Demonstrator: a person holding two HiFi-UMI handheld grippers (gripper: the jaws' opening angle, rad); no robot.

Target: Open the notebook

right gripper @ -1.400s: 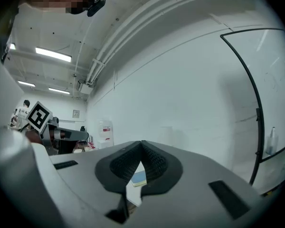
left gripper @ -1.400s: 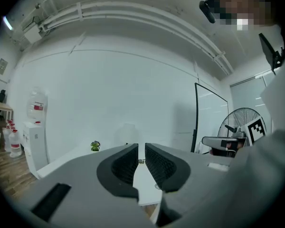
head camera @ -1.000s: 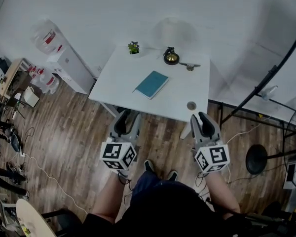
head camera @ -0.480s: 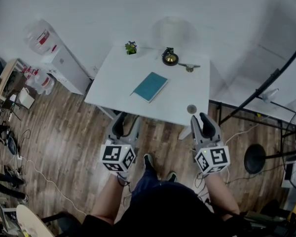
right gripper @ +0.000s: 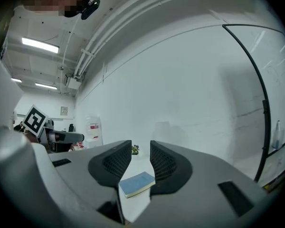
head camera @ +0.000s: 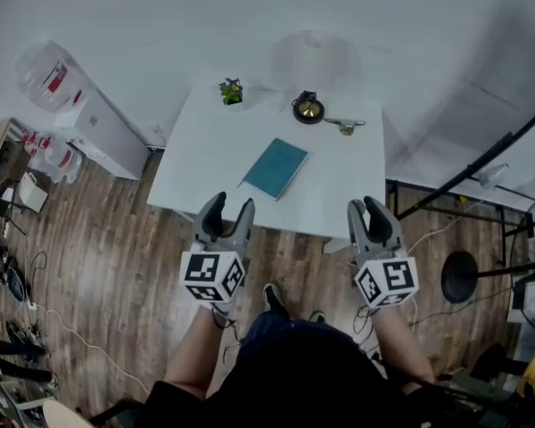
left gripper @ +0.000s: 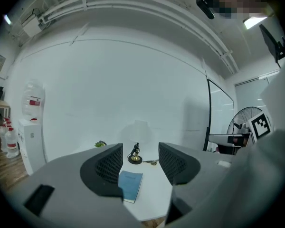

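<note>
We hold both grippers out toward the near edge of the white table (head camera: 196,163), and neither carries anything. The left gripper (head camera: 231,209) has just been opening and its jaws now stand spread wide, with only air between the pads. The right gripper (head camera: 366,208) has also just been opening; its jaws stand apart and empty, with a narrower gap. The teal notebook (head camera: 275,168) lies closed and flat on the table, well clear of both. It is ahead and slightly right of the left gripper, and ahead and to the left of the right one. In each gripper view it shows low in the gap between the jaws, farther off. Beyond the notebook stand a small lamp (head camera: 308,108), some keys (head camera: 346,125) and a little plant (head camera: 231,91).
</note>
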